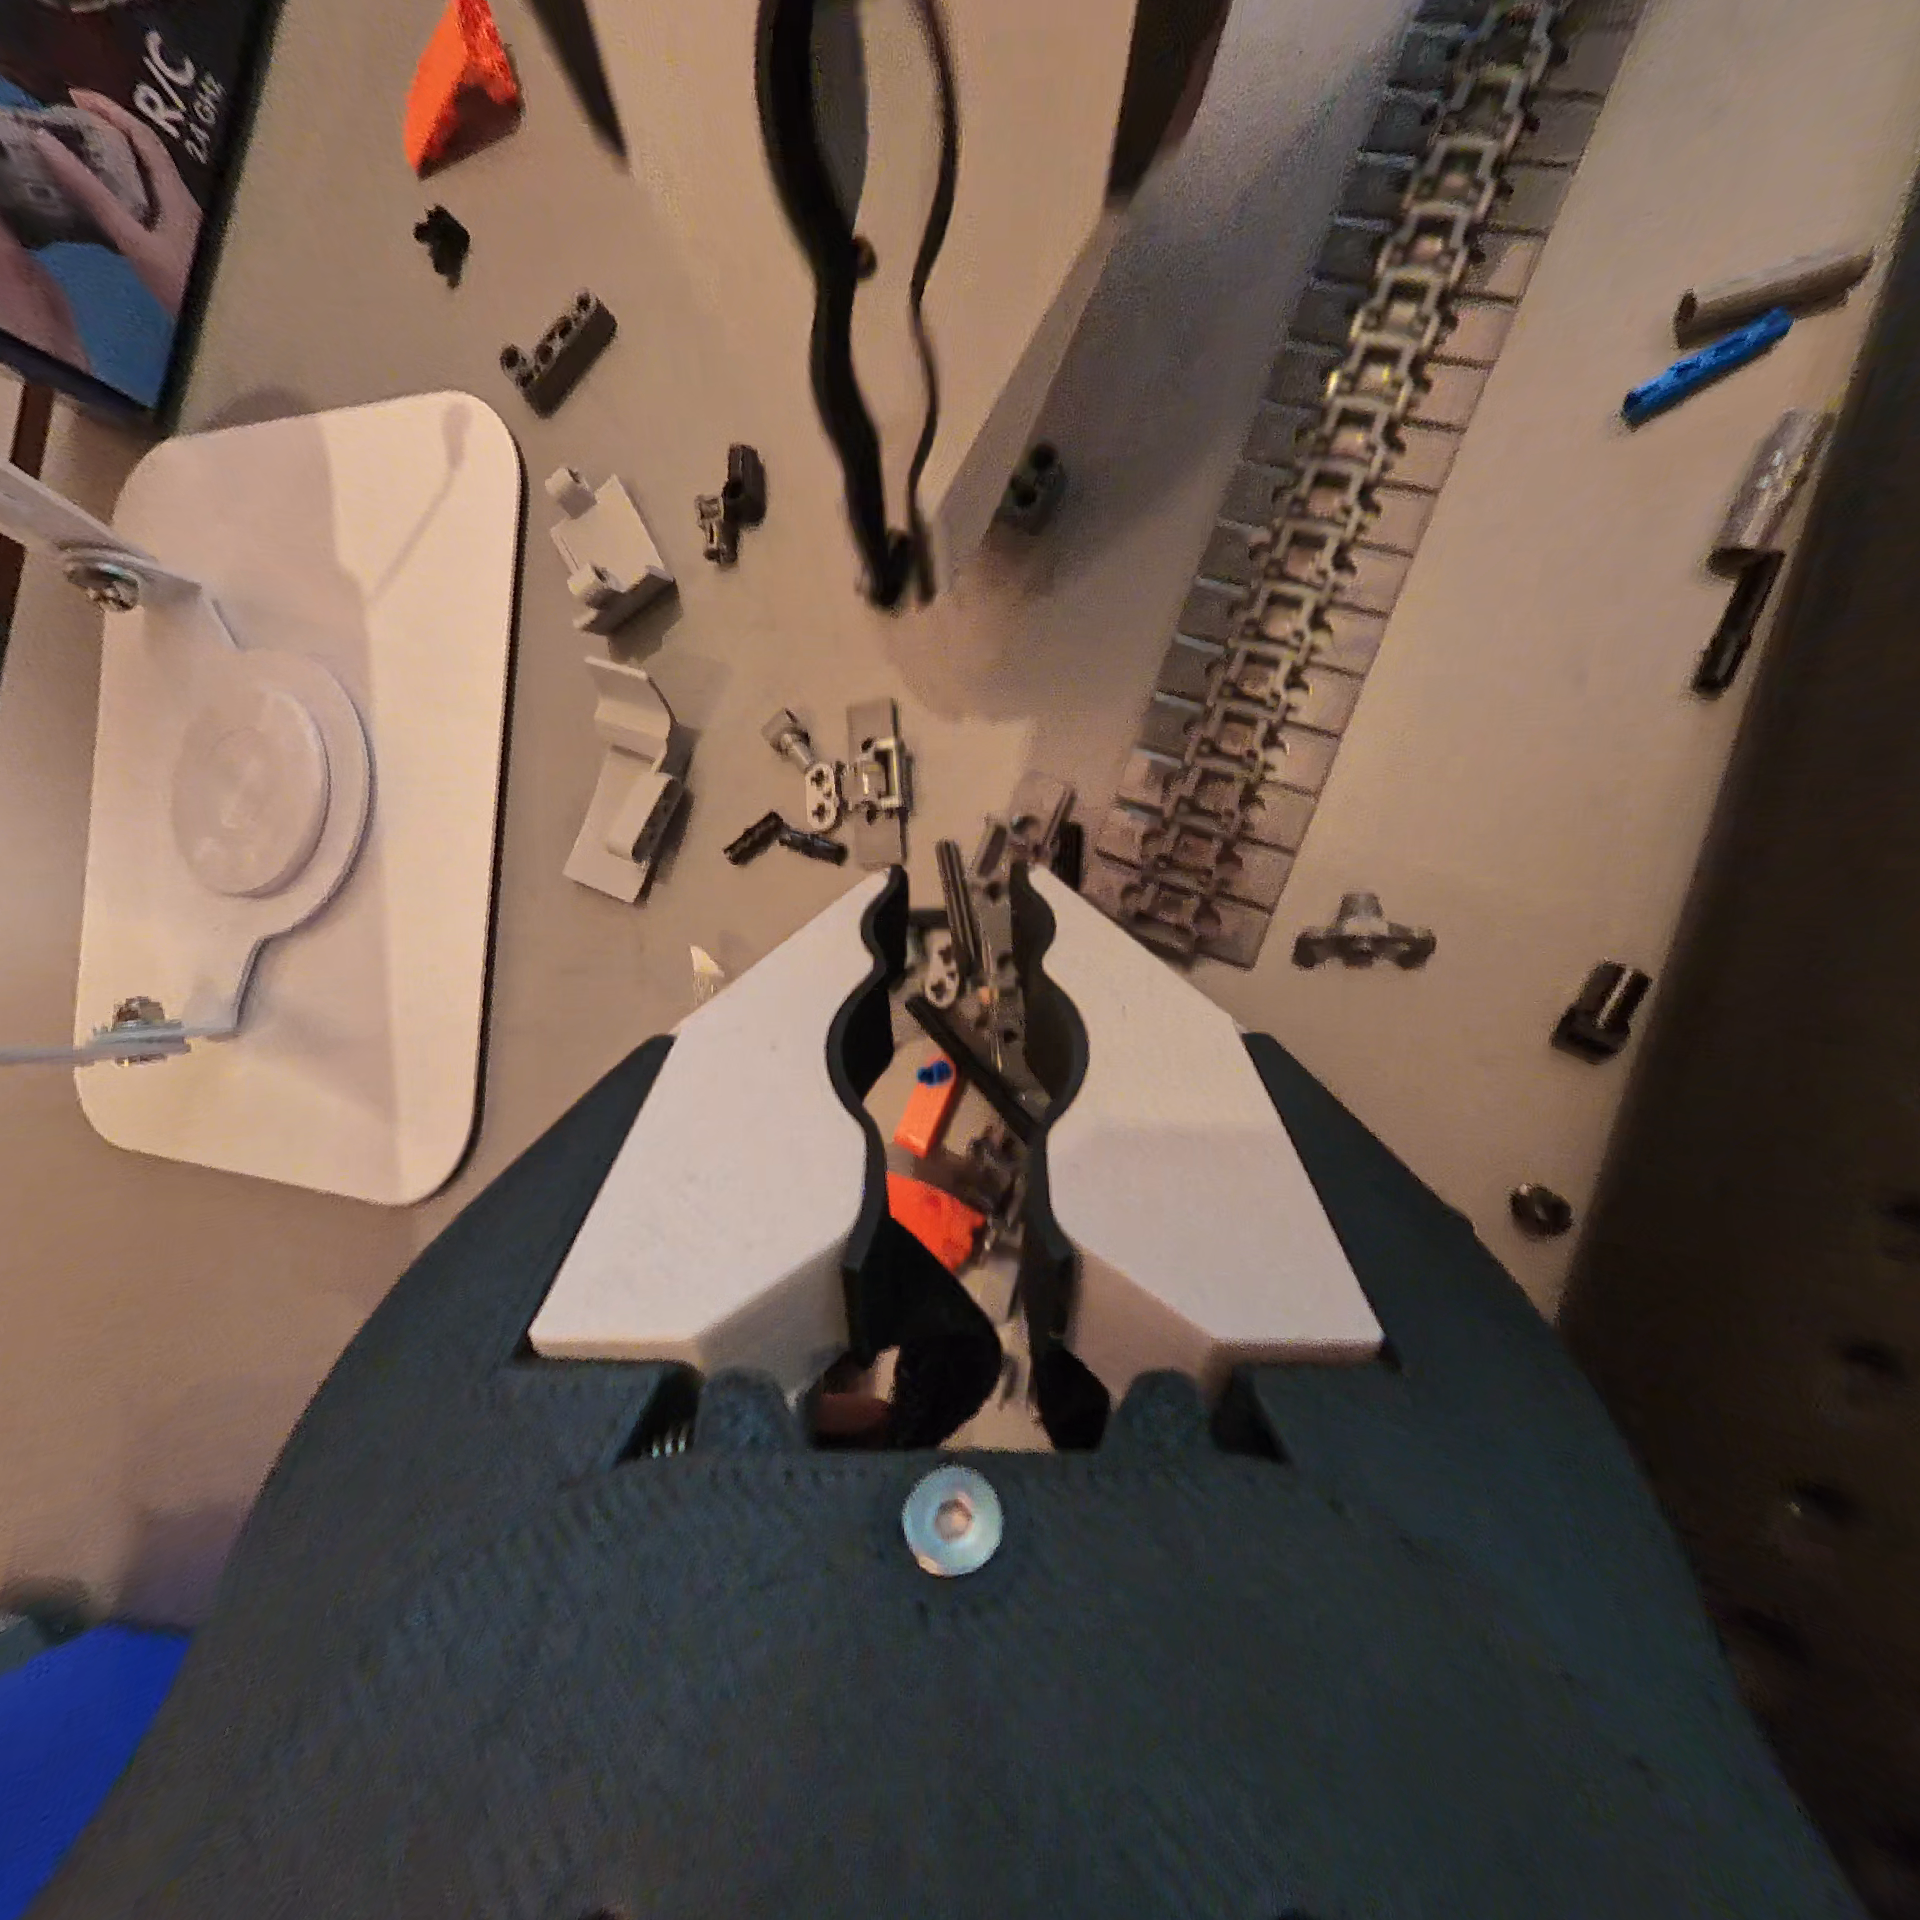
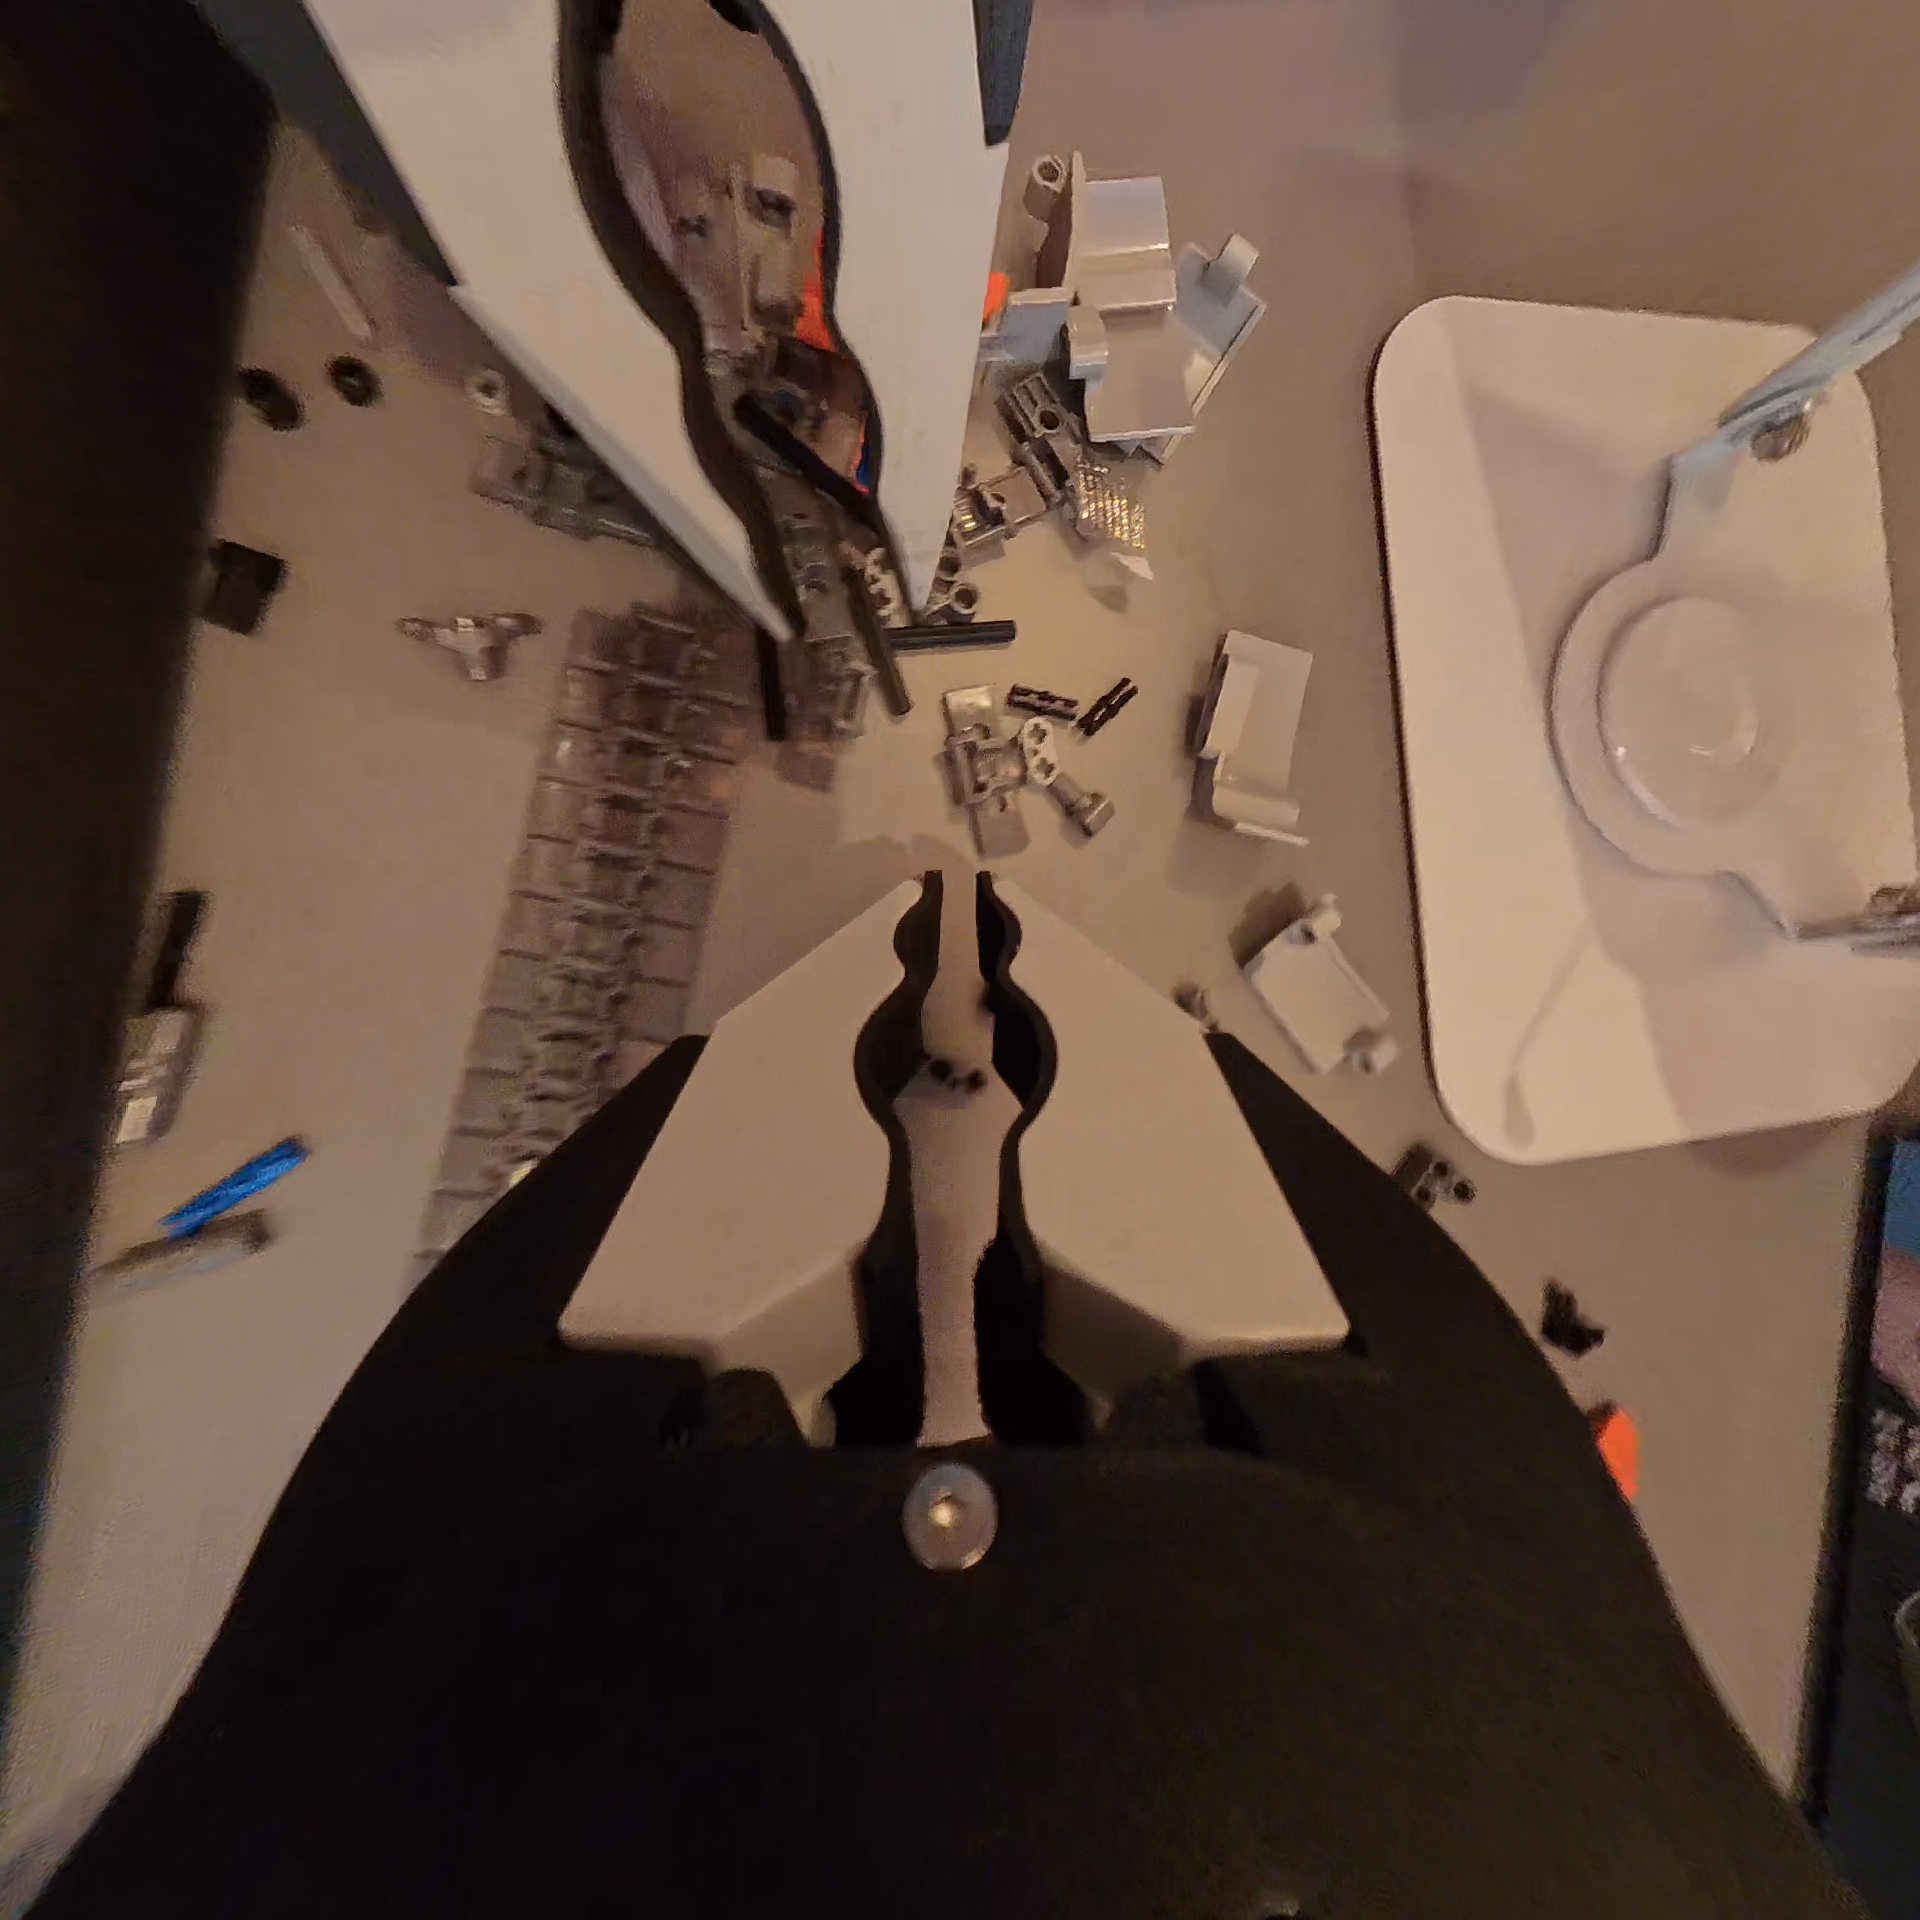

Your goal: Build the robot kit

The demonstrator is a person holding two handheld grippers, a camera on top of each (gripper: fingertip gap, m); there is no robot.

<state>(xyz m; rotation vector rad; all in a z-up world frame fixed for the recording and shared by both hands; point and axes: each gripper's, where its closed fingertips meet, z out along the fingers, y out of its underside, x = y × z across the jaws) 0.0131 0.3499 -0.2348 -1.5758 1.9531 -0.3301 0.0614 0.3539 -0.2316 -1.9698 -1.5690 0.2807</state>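
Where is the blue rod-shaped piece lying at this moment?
The blue rod-shaped piece lies on the table near the right edge of the left wrist view, just below a grey rod and right of the long grey track chain.

Matt plastic bricks, glossy white base, shiny screw

Loose grey and black building pieces lie scattered on the counter. A long grey track strip runs diagonally, a white stand base sits aside, and a blue pin rests apart.
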